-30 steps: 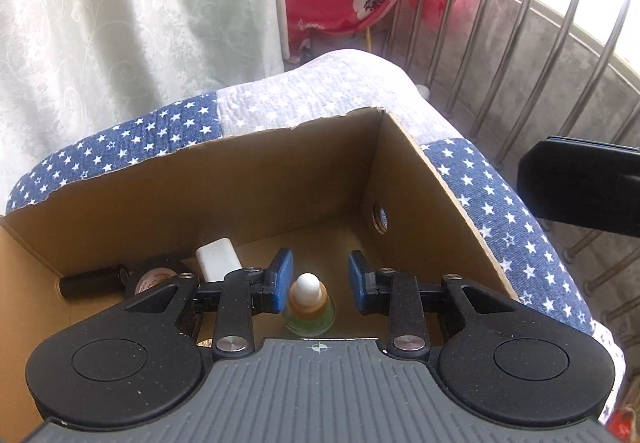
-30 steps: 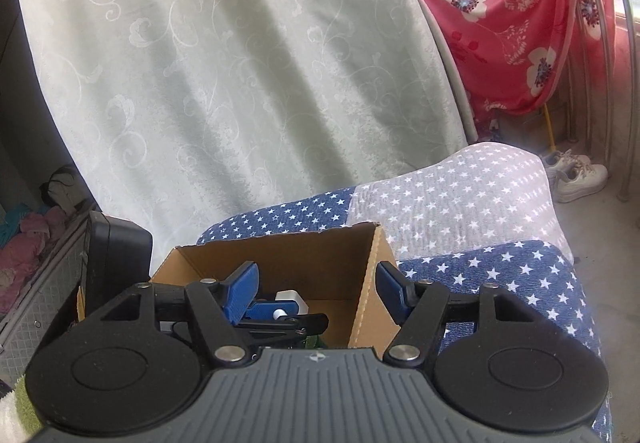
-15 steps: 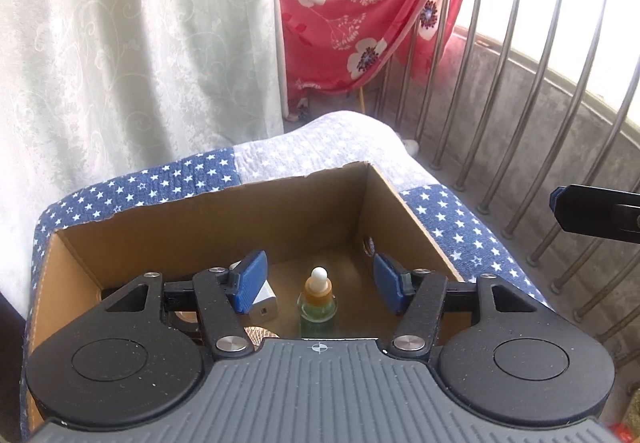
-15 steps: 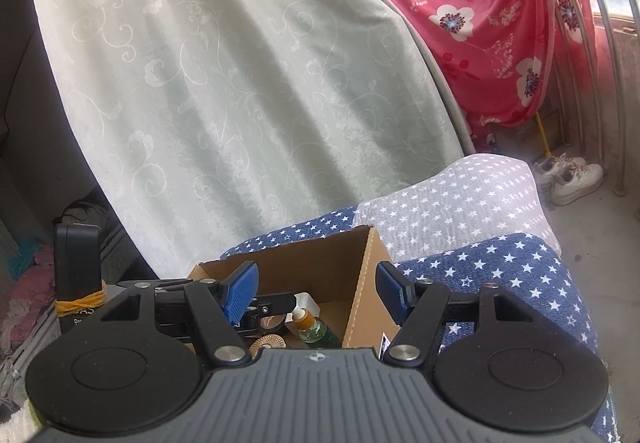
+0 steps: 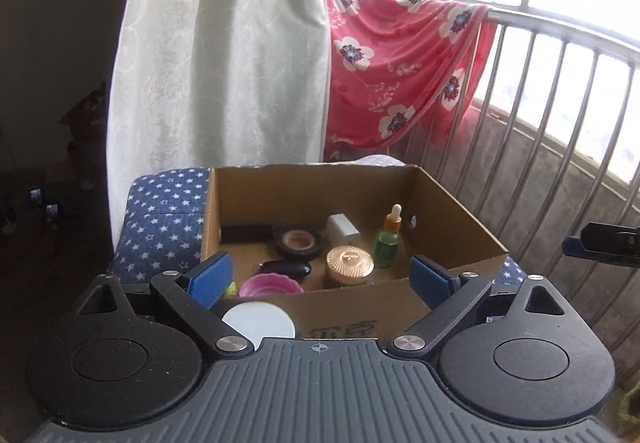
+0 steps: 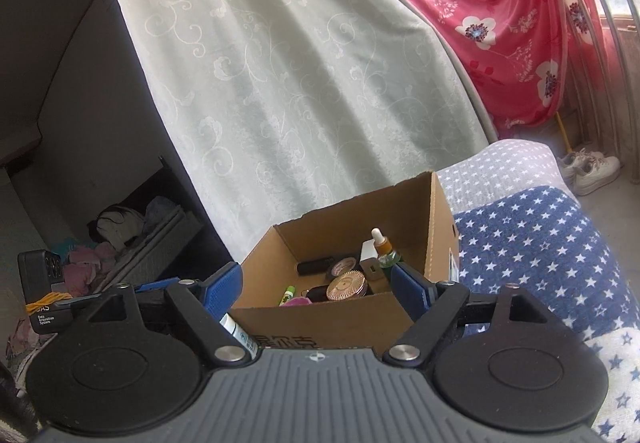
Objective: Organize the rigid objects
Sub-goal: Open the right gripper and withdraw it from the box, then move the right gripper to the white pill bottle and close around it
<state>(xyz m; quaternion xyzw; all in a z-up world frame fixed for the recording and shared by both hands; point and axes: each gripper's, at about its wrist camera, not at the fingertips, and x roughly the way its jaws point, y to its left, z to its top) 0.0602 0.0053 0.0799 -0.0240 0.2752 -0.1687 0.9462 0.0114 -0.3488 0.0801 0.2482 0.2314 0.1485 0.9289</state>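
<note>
An open cardboard box [image 5: 304,187] stands on a blue star-print cloth [image 5: 160,227]. Inside it are a green dropper bottle [image 5: 387,239] standing upright, a rose-gold lidded jar [image 5: 349,263], a black tape roll [image 5: 298,243], a white block [image 5: 342,229] and a pink bowl [image 5: 269,285]. My left gripper [image 5: 320,279] hangs before the box's near wall, its jaws opening with nothing between them. My right gripper [image 6: 316,287] is also in front of the box [image 6: 320,323], its jaws opening and empty. The dropper bottle [image 6: 384,247] shows in that view too.
A white round disc [image 5: 258,321] lies outside the box by my left finger. A labelled white tube [image 6: 238,331] lies at the box's near left corner. A pale curtain [image 5: 224,63], a red floral cloth [image 5: 400,63] and a metal railing [image 5: 560,123] stand behind.
My left gripper has drawn back out of the box and risen, leaving the dropper bottle standing inside; its jaws have spread wide. My right gripper has also backed away and widened.
</note>
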